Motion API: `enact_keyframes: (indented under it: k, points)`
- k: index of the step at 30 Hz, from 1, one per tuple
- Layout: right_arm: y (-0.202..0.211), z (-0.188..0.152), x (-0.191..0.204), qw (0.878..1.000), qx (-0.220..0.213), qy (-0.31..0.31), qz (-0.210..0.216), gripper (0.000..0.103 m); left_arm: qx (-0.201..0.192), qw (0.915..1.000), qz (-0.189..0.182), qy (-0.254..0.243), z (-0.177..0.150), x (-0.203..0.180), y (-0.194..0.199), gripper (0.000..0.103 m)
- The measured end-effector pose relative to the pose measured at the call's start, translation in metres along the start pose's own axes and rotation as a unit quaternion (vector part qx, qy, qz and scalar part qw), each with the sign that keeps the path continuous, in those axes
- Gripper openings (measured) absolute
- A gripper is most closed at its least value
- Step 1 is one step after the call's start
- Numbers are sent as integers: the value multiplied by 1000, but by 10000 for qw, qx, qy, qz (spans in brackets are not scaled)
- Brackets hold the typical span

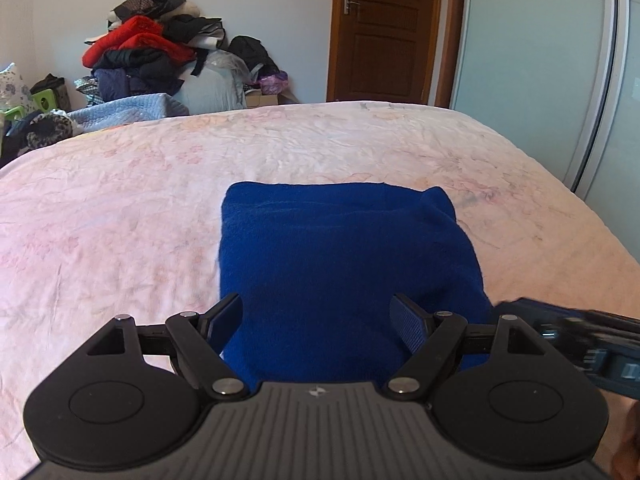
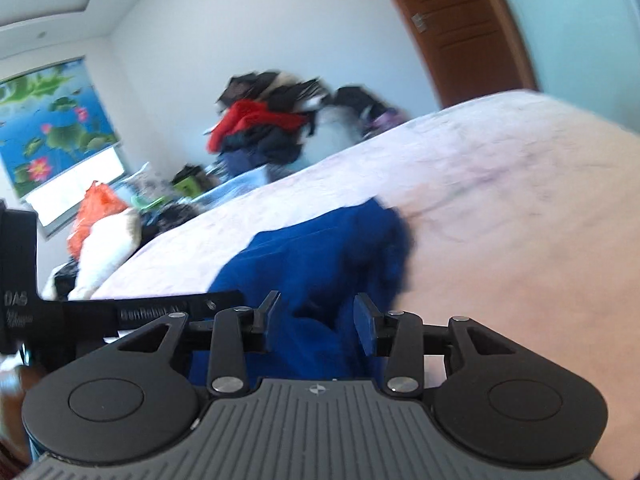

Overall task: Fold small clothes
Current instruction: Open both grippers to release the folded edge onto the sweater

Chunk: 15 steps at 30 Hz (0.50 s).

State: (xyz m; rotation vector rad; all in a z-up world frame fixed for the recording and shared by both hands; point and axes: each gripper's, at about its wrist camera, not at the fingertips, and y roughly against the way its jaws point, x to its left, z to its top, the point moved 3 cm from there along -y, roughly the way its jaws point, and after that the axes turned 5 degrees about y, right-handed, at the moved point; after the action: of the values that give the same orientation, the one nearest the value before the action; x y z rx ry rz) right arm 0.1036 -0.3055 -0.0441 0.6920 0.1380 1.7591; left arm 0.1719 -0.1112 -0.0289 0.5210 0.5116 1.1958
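left claw (image 1: 318, 322) wide | right claw (image 2: 316, 318) parted, empty | fuzzy blue cloth (image 1: 340, 248) folded rectangular

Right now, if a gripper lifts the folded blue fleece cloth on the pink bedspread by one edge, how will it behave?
The folded blue fleece cloth would probably droop and unfold: its edges look soft and rumpled. Its fuzzy surface suggests good grip, little slipping. Pushed, it would likely bunch on the pink bedspread.

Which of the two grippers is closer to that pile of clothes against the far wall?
Neither clearly. Both the left gripper and right gripper hang over the blue cloth on the bed, far from the clothes pile.
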Motion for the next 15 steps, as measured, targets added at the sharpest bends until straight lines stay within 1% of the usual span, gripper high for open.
enact_keyframes:
  k: [3, 4, 6, 9, 11, 12, 13, 14, 15]
  points:
    - [-26, 0, -2, 9995, 231, -200, 91, 42, -1, 9999, 73, -120, -6, 2, 1, 81]
    - [-30, -2, -4, 9992, 236, -320, 93, 35, 29, 9998, 82, -164, -8, 3, 1, 81]
    - [-29, -4, -10, 9988, 136, -471, 29, 11, 112, 9996, 50, -247, -13, 3, 0, 81]
    - [-14, -8, -17, 9984, -38, -547, -136, 10, 242, 9990, -15, -375, -22, 6, 0, 81]
    - [-9, -13, -22, 9983, 120, -520, -212, 10, 358, 9983, -52, -460, -30, 7, -2, 81]
    - [-9, -17, -25, 9979, 248, -582, -171, 10, 421, 9980, -77, -468, -35, 8, -3, 81]
    - [-9, -21, -29, 9972, 361, -648, -120, 14, 482, 9977, -103, -462, -38, 8, -5, 81]
    - [-8, -23, -30, 9966, 361, -727, -140, 22, 527, 9976, -112, -436, -42, 9, -6, 81]
    - [-5, -24, -31, 9962, 301, -810, -107, 27, 539, 9977, -112, -403, -44, 10, -6, 81]
